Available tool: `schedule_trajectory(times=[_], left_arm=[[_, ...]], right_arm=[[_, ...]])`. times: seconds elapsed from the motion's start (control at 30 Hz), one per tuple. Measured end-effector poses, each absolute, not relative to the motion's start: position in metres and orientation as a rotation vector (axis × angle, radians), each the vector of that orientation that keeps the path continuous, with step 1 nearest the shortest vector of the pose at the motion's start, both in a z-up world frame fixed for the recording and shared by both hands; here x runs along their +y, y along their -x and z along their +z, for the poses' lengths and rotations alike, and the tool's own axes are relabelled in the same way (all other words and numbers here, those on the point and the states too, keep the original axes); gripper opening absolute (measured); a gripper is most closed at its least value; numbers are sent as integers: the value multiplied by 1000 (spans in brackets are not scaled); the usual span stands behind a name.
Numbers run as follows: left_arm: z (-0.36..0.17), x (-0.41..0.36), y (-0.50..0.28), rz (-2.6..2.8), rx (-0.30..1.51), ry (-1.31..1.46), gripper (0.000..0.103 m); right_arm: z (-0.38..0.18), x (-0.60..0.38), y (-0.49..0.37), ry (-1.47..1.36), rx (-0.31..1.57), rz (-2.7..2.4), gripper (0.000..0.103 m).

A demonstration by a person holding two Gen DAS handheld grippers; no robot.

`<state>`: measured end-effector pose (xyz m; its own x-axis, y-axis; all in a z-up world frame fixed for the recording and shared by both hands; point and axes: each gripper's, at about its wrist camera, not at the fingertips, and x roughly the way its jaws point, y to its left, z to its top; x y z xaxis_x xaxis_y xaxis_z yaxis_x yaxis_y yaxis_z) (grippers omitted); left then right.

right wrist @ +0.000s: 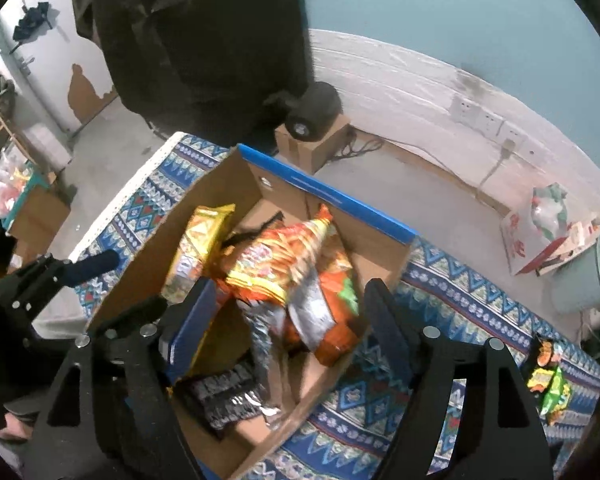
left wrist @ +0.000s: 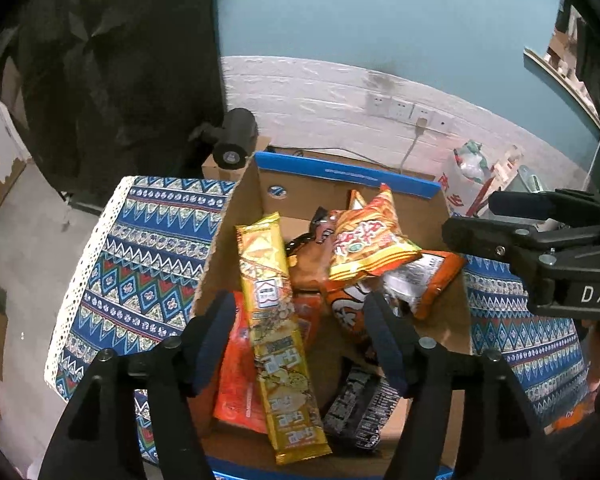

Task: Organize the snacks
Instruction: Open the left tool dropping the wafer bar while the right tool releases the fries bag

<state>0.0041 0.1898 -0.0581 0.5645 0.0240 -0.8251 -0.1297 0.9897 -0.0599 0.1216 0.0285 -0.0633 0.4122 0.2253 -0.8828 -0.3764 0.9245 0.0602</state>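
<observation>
Both grippers hang over the cardboard box [left wrist: 236, 216] on the patterned cloth [left wrist: 140, 272], so the drop-off step looks finished. At the box's left wall, the left gripper [left wrist: 300, 332] points steeply down, jaws apart around the long yellow packet [left wrist: 276, 320] without pressing it. Toward the right wall, the right gripper [right wrist: 288, 320] tilts down likewise, spread wide over the orange chip bag [right wrist: 276, 264], holding nothing. A green snack bag [right wrist: 552, 388] lies near the cloth's right edge; fetching it seems next.
</observation>
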Motion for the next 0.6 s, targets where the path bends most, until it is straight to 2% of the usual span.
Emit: schedule_trajectory(times=[0.6], left_arm=[[-50, 127, -7, 20, 958, -18, 74]], right_arm=[[-58, -43, -92, 163, 1075, 288, 78]])
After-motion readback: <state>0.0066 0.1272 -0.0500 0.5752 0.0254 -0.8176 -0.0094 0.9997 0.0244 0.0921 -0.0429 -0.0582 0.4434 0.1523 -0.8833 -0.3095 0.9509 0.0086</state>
